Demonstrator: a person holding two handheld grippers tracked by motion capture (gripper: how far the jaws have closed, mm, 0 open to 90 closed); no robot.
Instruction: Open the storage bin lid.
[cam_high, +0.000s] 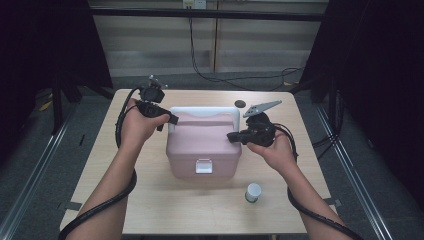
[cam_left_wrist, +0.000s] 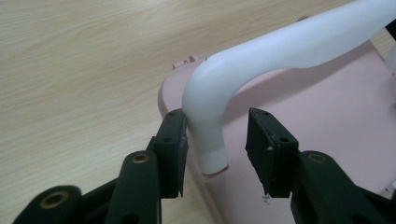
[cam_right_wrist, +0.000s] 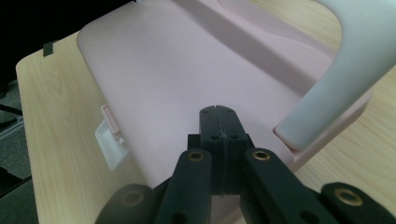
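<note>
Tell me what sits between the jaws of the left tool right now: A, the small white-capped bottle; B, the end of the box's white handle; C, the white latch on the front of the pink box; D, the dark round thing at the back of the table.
B: the left gripper view shows the left tool with its jaws either side of the white handle where it joins the pink box.

table: light wood-grain top (cam_high: 150, 210), rounded corners | floor: grey (cam_high: 45, 165), metal rails running along both sides (cam_high: 350, 175) | back wall: pale horizontal panels (cam_high: 150, 45), black cable (cam_high: 200, 70) hanging down it and trailing across the floor | sides: dark curtains (cam_high: 385, 75) left and right | light: even, soft
</note>
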